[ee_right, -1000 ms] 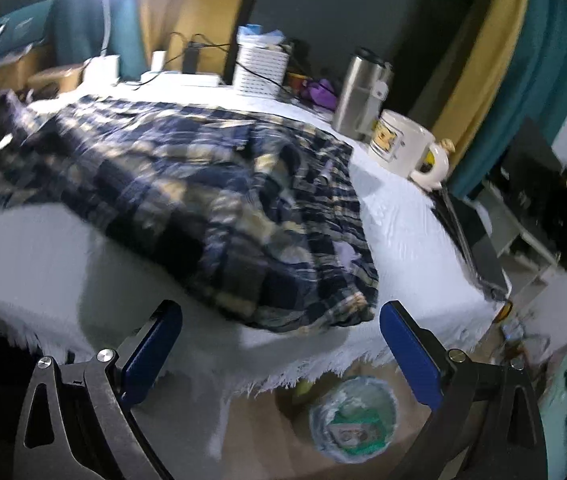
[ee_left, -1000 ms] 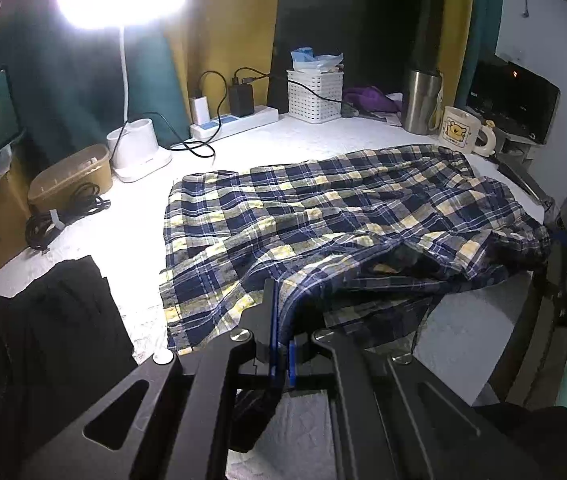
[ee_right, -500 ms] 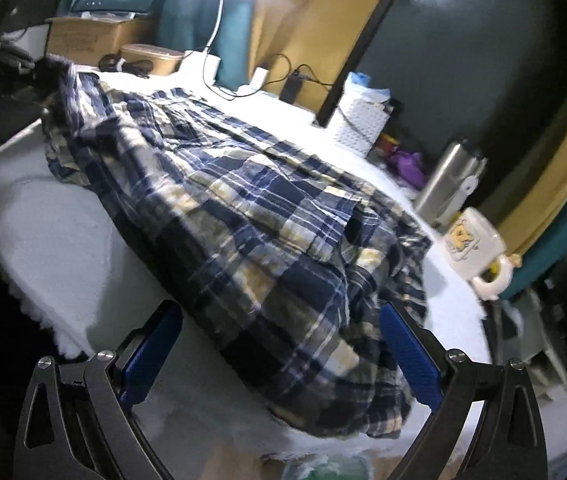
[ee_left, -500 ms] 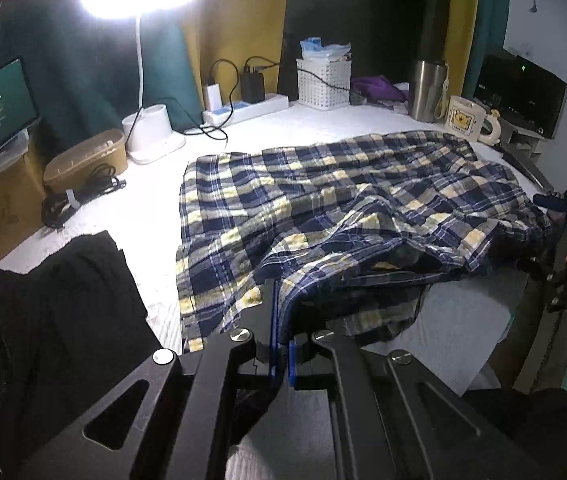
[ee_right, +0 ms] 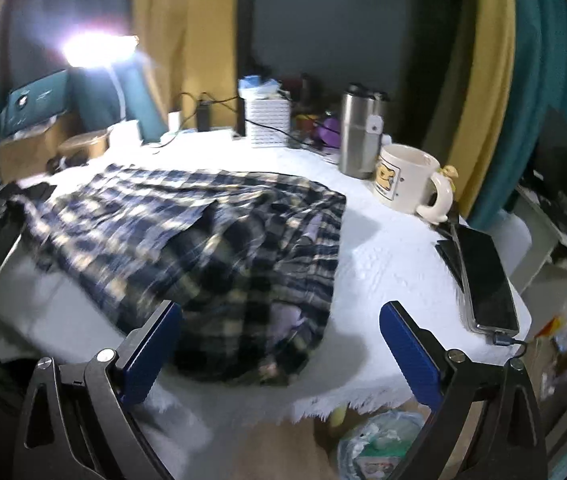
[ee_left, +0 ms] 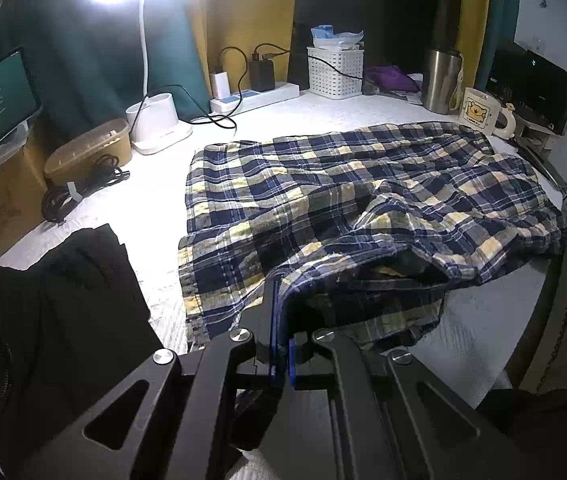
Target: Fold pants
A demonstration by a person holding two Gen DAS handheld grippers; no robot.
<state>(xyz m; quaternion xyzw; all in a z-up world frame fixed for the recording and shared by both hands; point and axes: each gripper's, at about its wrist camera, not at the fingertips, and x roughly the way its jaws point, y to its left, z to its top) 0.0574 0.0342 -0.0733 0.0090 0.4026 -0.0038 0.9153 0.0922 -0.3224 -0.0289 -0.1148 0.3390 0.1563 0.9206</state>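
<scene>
Plaid pants (ee_left: 363, 200) spread across the white-covered bench (ee_left: 155, 208), filling the middle of the left wrist view, front edge lifted into a fold; left gripper (ee_left: 281, 340) at lower centre, clamped tight on that near edge of cloth; right gripper (ee_right: 279, 344) at the bottom of its own view, blue pads (ee_right: 407, 348) spread wide, nothing between them, poised above the blurred near corner of the pants (ee_right: 211, 248); mug (ee_right: 407, 180) and steel flask (ee_right: 359, 132) upper right; phone (ee_right: 487, 276) at right edge; black garment (ee_left: 63, 300) lower left.
</scene>
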